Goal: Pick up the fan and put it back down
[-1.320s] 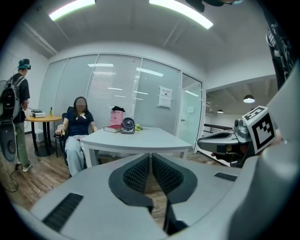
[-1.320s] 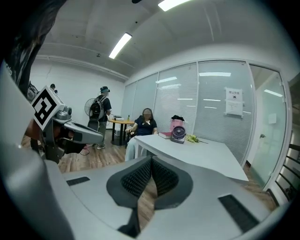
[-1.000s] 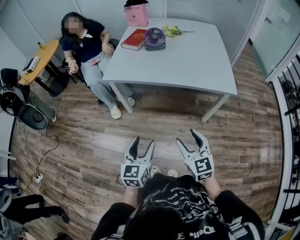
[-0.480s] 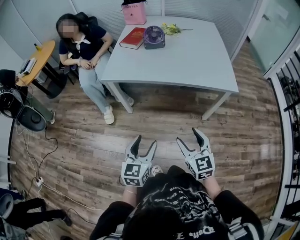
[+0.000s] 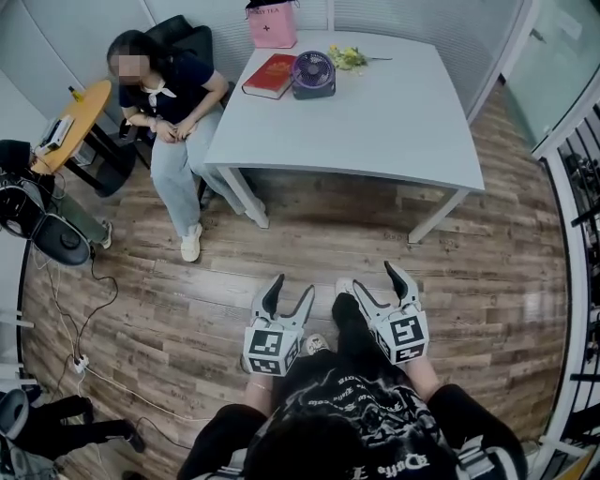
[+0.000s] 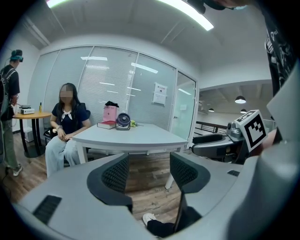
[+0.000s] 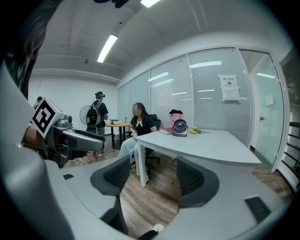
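The small purple fan (image 5: 313, 75) stands upright at the far edge of the white table (image 5: 394, 122), well ahead of both grippers. It shows small in the left gripper view (image 6: 123, 121) and in the right gripper view (image 7: 179, 127). My left gripper (image 5: 290, 291) and right gripper (image 5: 371, 277) hang side by side over the wood floor, short of the table. Both are open with nothing between their jaws, and both have just been opening wider. From the left gripper (image 6: 149, 161) and from the right gripper (image 7: 152, 164), only floor and the table show between the fingers.
A red book (image 5: 270, 76), a pink bag (image 5: 273, 25) and yellow flowers (image 5: 349, 58) sit by the fan. A person (image 5: 173, 112) is seated at the table's left corner, next to a round wooden side table (image 5: 80, 108). Cables trail at left. Another person (image 7: 98, 112) stands further back.
Both pairs of jaws stand a little wider. The holder's dark-trousered leg has stepped forward between the grippers. The seated person has shifted their legs and hands.
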